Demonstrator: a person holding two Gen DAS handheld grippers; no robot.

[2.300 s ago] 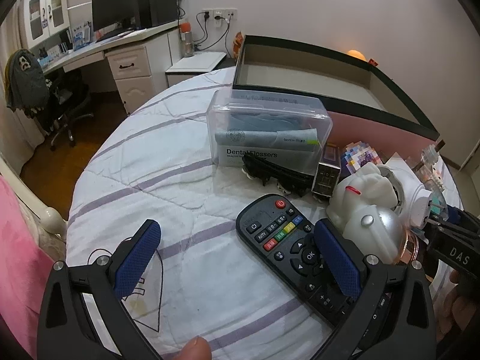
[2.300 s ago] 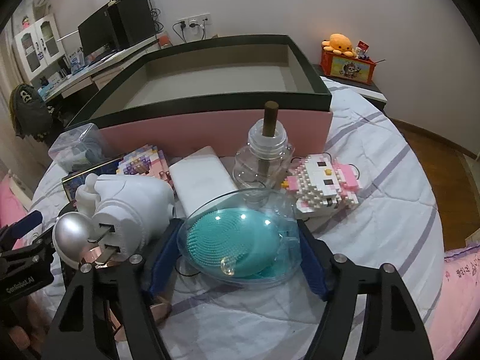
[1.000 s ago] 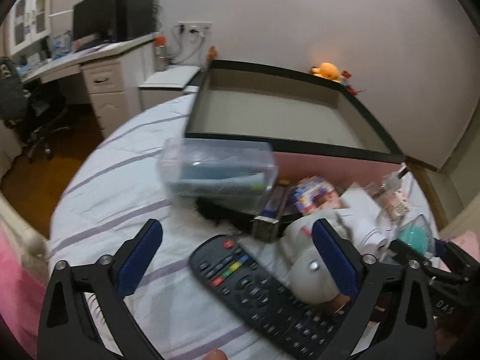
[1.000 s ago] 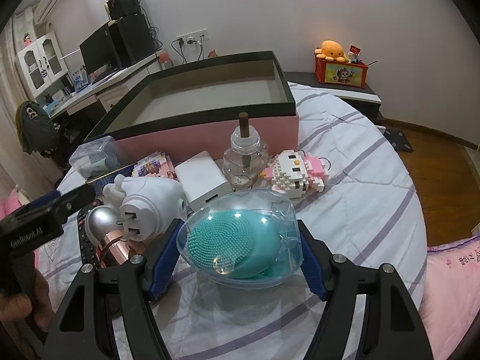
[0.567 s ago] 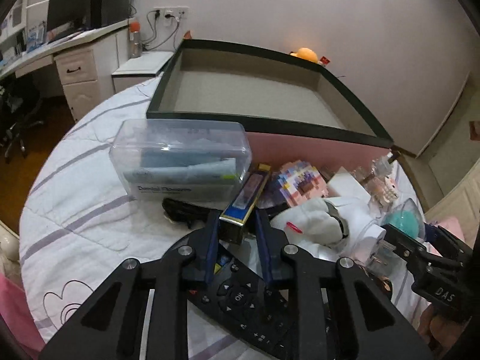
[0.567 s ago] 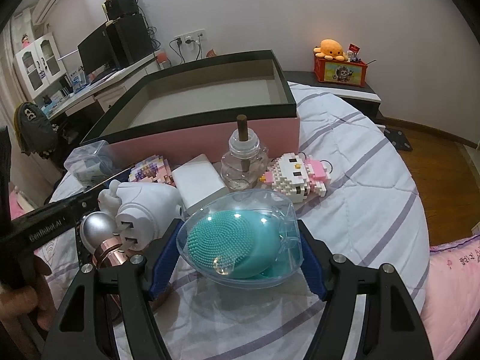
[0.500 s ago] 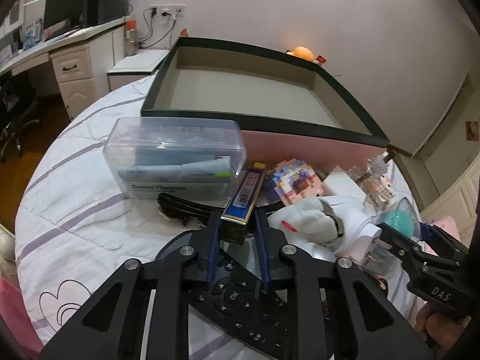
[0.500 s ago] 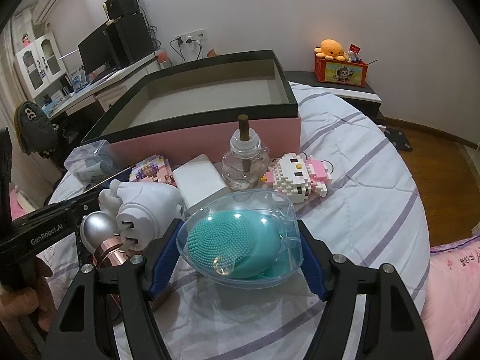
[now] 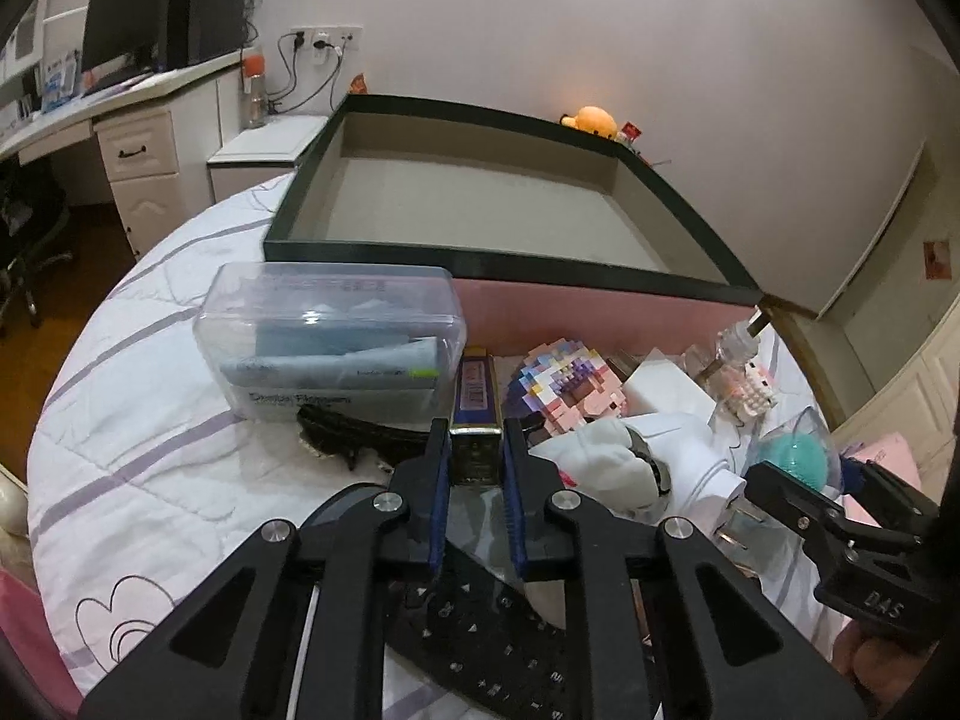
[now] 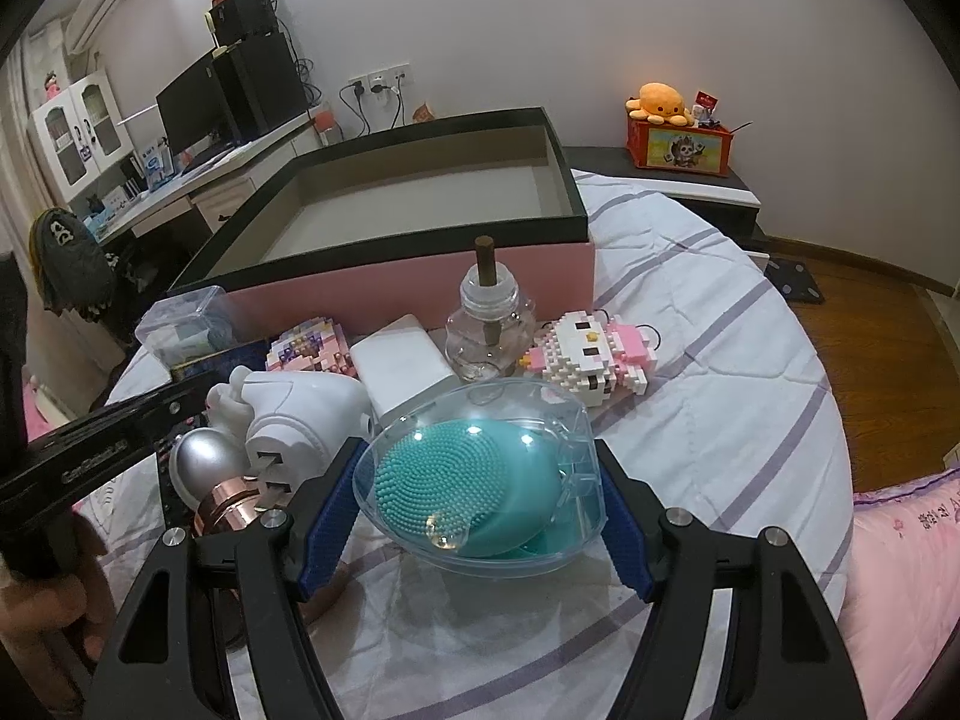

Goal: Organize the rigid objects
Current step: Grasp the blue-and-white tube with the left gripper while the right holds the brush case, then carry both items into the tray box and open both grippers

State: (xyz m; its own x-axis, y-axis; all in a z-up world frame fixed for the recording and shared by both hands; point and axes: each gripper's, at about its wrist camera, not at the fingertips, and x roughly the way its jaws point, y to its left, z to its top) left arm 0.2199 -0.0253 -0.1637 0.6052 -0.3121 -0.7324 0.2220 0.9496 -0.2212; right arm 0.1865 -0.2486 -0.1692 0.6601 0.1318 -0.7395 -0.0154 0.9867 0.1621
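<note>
My left gripper [image 9: 474,441] is closing tight on a narrow blue and gold box [image 9: 476,396]; both pads press its near end, just right of the clear dental flosser box [image 9: 330,336]. A black remote [image 9: 480,642] lies under the fingers. My right gripper [image 10: 478,450] is shut on a clear oval case [image 10: 510,516] with a teal bristled brush inside, held a little above the bedspread. The big pink storage box with a dark rim [image 9: 504,261], nothing inside it, stands behind both.
Between the grippers lie a white plug-in device [image 10: 300,414], a silver and copper knob [image 10: 204,468], block figures [image 10: 594,354], a white slab [image 10: 402,366], a glass bottle [image 10: 489,324] and a black hair clip [image 9: 360,435]. The round bed drops off at left and right.
The left gripper's jaws went from wide open to shut on the blue and gold box, and it tipped toward the pink box. The right gripper kept still with its case.
</note>
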